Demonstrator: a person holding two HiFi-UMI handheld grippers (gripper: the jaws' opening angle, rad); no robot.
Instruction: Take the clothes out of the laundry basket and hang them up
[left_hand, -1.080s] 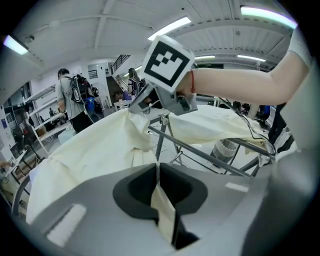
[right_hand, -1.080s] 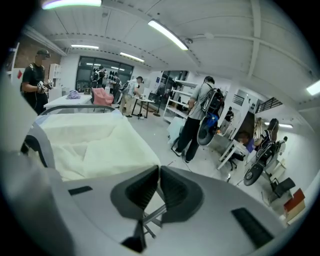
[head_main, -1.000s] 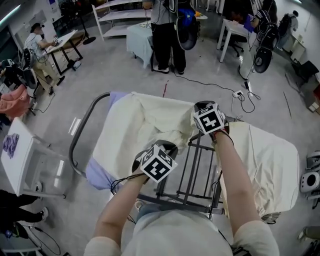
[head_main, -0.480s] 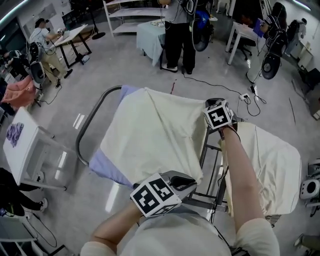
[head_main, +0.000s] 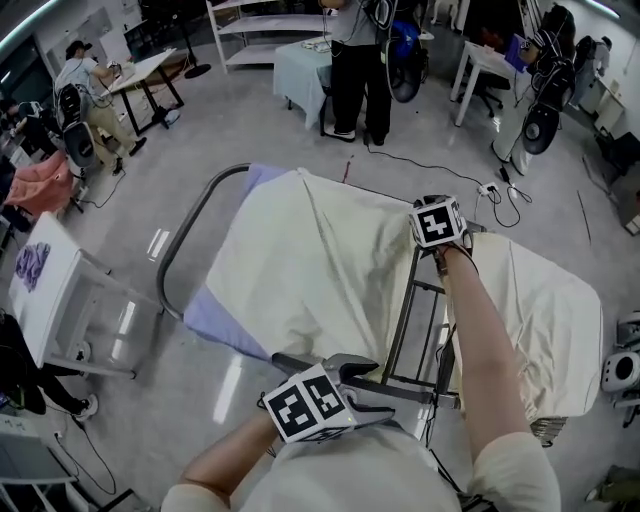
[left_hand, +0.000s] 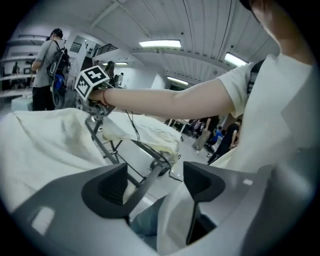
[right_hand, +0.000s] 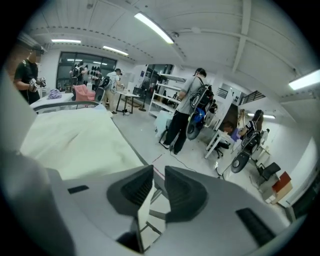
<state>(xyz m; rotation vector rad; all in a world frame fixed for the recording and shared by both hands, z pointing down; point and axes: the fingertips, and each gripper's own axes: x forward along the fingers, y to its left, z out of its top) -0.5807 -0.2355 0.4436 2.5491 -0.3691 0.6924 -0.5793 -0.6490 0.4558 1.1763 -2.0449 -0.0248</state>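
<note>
Our drying rack (head_main: 397, 330) carries the laundry. The left sheet (head_main: 300, 260), cream, lies spread over its left half, with a lavender cloth (head_main: 215, 318) showing under its near-left edge. The right sheet (head_main: 545, 320), also cream, hangs over the other half, and bare bars show between the two.

Our left gripper (left_hand: 156, 174) sits at the near end of the rack. Its jaws have just been opening and stand wide, pressing on nothing. A grey bar shows in the gap; we cannot tell whether it lies between them or beyond.

Our right gripper (right_hand: 156, 175) is at the far end, beside the left sheet's edge. Its jaws have just been opening to a narrow gap, where a thin pale fold of cloth stands.

The rack stands on a grey floor (head_main: 250, 130) crossed by a cable (head_main: 430, 165). A white table (head_main: 50, 320) is at the left. Beyond are a shelf (head_main: 270, 30), a standing person (head_main: 355, 70), and another at a desk (head_main: 85, 75).
</note>
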